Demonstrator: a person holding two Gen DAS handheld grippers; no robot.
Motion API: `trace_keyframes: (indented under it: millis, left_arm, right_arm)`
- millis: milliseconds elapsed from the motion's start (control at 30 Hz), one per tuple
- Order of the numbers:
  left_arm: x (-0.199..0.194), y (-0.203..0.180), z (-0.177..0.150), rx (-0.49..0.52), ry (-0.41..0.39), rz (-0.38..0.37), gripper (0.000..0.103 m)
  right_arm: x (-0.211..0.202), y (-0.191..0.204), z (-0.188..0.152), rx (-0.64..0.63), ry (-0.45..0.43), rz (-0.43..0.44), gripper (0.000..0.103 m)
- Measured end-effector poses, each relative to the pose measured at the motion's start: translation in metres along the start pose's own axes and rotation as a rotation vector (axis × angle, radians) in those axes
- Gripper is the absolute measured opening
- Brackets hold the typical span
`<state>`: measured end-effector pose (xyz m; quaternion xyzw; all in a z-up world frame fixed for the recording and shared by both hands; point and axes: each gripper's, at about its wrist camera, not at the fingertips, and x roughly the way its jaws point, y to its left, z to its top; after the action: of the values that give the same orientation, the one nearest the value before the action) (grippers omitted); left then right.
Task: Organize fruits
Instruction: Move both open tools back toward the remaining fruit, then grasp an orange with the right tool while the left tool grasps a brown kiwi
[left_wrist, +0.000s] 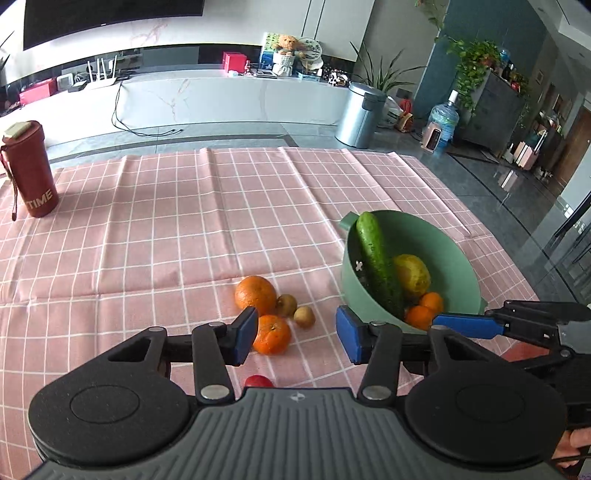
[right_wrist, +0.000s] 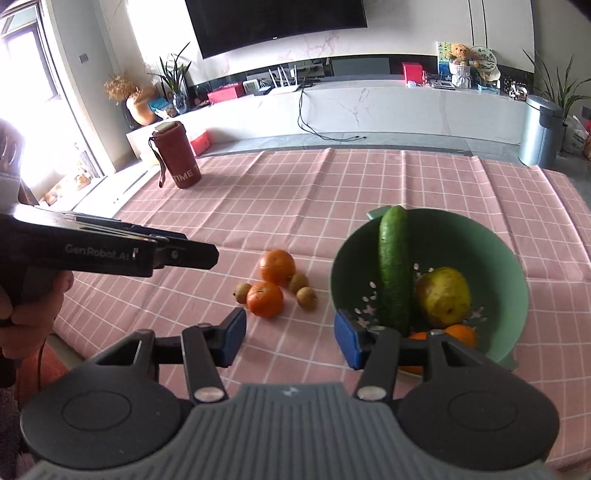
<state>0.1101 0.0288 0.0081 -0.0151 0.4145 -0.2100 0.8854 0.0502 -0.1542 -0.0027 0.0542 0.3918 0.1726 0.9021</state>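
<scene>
A green colander bowl stands on the pink checked cloth and holds a cucumber, a yellow-green pear and two small oranges. Left of the bowl lie two oranges, and small brown kiwis. My left gripper hovers open and empty above the nearer orange. My right gripper is open and empty, its right pad over the bowl's near rim. A small red fruit peeks out below the left gripper.
A red bottle sleeve stands at the cloth's far left. The right gripper's blue finger reaches in beside the bowl. A hand holds the left gripper at the left. The table's right edge drops to a dark floor.
</scene>
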Motion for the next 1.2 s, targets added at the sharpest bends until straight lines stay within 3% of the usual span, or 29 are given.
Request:
trace_keyframes:
  millis: [167,400,833,1200]
  left_arm:
    - [0.005,0.018,-0.014,-0.016,-0.027,0.012,0.055]
    - [0.022,0.034,-0.024,-0.005,-0.011,0.018,0.050]
    - [0.063,0.060,-0.036,-0.070,0.062,-0.002,0.038]
    - [0.084,0.072,-0.038,-0.109,0.096,-0.038,0.038]
  right_arm:
    - [0.022,0.026,-0.008,0.002,-0.041,0.008,0.047]
    - [0.059,0.040,-0.010,-0.069,-0.031,-0.032,0.039]
    - [0.113,0.052,-0.009,-0.160,0.003,-0.082,0.039]
    - [0.149,0.052,-0.010,-0.184,0.050,-0.109,0.039]
